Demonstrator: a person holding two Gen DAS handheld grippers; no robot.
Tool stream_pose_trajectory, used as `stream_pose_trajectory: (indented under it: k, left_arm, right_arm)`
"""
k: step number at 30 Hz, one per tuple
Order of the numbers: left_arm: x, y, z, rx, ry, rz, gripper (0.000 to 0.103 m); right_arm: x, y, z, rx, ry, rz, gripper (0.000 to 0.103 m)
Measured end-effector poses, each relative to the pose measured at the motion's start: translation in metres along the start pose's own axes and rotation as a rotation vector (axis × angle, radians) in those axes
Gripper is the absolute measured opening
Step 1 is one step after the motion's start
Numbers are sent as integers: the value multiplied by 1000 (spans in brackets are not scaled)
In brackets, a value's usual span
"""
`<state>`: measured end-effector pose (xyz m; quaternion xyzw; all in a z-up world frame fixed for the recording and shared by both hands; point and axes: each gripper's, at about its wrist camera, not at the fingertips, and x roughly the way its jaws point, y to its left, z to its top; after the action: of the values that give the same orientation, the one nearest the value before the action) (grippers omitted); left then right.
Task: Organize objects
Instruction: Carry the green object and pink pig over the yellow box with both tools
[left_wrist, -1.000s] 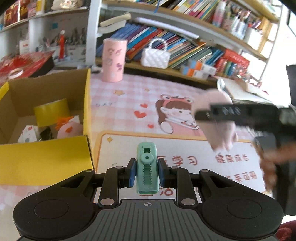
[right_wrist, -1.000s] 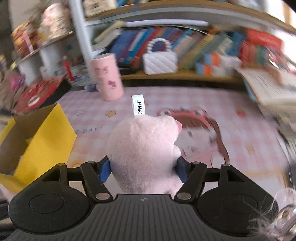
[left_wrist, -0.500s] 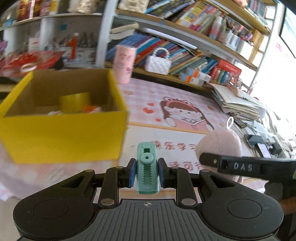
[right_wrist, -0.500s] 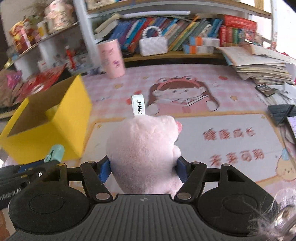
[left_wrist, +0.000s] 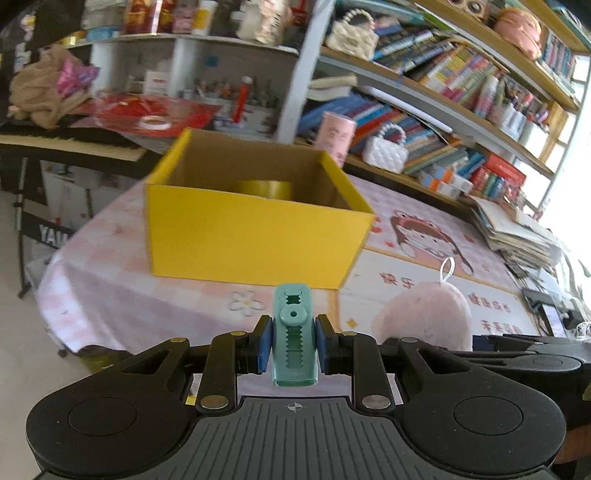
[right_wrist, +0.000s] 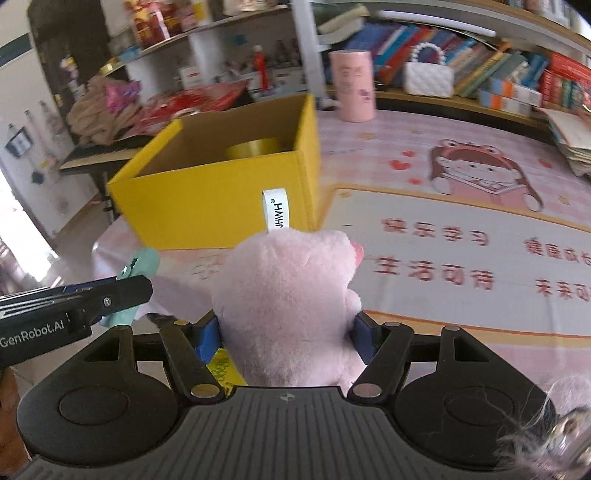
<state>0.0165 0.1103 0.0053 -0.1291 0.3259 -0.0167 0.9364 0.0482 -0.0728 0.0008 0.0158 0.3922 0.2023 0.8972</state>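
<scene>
My left gripper is shut on a small teal clip with a toothed face, held upright between the blue pads. My right gripper is shut on a pink plush toy with a white loop tag. An open yellow cardboard box stands on the table ahead of both grippers, with a yellow tape roll inside. In the left wrist view the plush toy shows at lower right. The right wrist view shows the left gripper and the teal clip at lower left.
The table wears a pink cartoon-print cloth. A pink cylinder and a white quilted purse stand at the back edge before shelves of books. Stacked papers and a phone lie at right. The table's left edge drops to the floor.
Both grippers have pulled back toward the table's near edge, holding their objects. The yellow box, once close at left, now stands farther ahead and fully in view.
</scene>
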Motion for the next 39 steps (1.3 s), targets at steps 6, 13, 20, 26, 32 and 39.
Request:
stream_pose_trajectory:
  k: [6,13,20,26,32,39]
  left_arm:
    - [-13,14,1,-11,-28,19,23]
    - [-15,20,6,-14,-51,18,23]
    - [-12,27,18,-32,-77,15,23]
    - [-3,32,43,-54,-122,34,23]
    - [13,34,79,-80,-188,71,23]
    - [46,31,109,-107,-221,118,23]
  right_arm:
    - [-3,23,1,-43,-11,21,67]
    - [-4,40,6,-89,-30,29,67]
    - [1,45,21,-107,-40,36,67]
    - [9,44,51,-107,-77,53,67]
    - [20,43,97,-144,-186,60,67]
    - [57,33,148,-227,-256,61,67]
